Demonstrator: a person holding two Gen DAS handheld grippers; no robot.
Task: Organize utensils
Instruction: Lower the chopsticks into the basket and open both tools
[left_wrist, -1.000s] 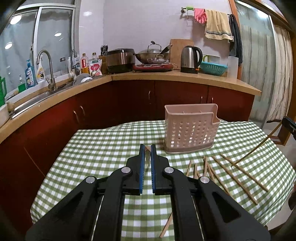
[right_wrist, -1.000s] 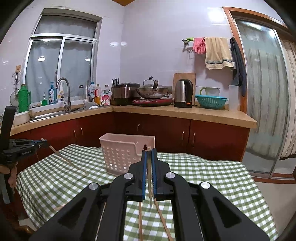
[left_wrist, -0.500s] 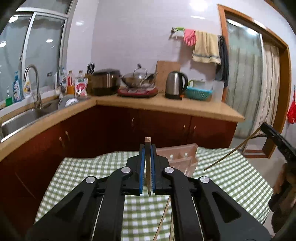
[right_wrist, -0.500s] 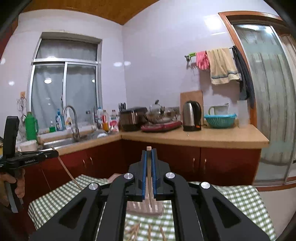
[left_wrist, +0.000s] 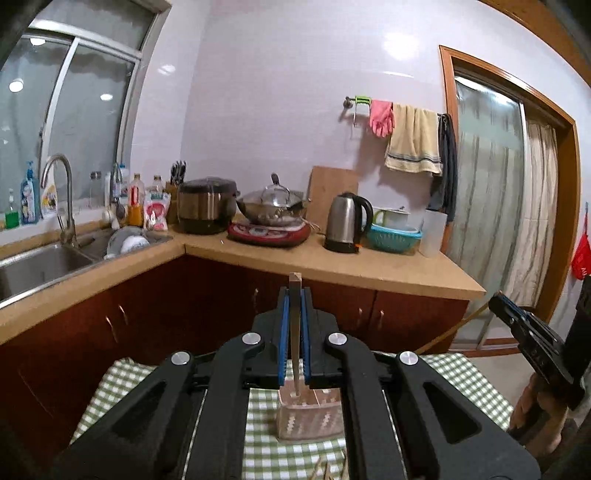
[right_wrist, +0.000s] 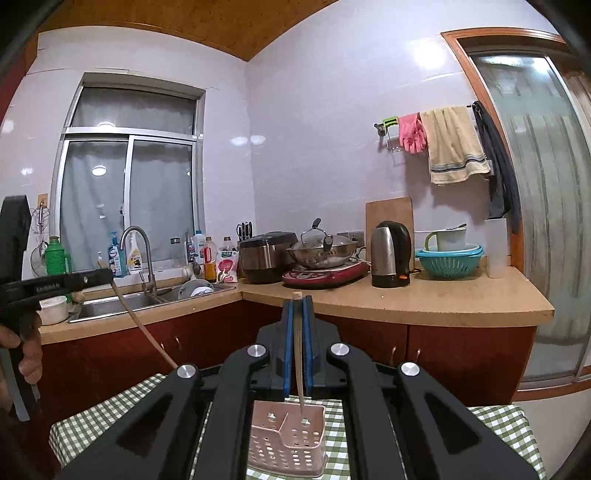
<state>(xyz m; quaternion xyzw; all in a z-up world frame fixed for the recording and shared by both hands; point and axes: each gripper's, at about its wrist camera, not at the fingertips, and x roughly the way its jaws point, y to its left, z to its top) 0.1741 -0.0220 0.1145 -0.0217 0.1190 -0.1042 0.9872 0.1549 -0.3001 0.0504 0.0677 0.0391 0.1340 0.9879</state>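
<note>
Chopstick (right_wrist: 298, 354) hung near-vertical in your right gripper (right_wrist: 297, 314), pinched tight, tip just over caddy (right_wrist: 286, 439) right compartment; L gripper (left_wrist: 294, 314) pinched its own stick (left_wrist: 294, 332) above same caddy.

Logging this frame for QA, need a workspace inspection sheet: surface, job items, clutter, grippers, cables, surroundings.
Surface: table with green checked cloth.
Job's things: pink utensil basket on the cloth; one chopstick in the left gripper, another chopstick in the right gripper, both tips over the basket; loose chopsticks at the near edge.
Clutter: nothing seen.
Grippers: both shut on chopsticks.
Cables: nothing seen.
Surroundings: counter with kettle, wok, sink.
</note>
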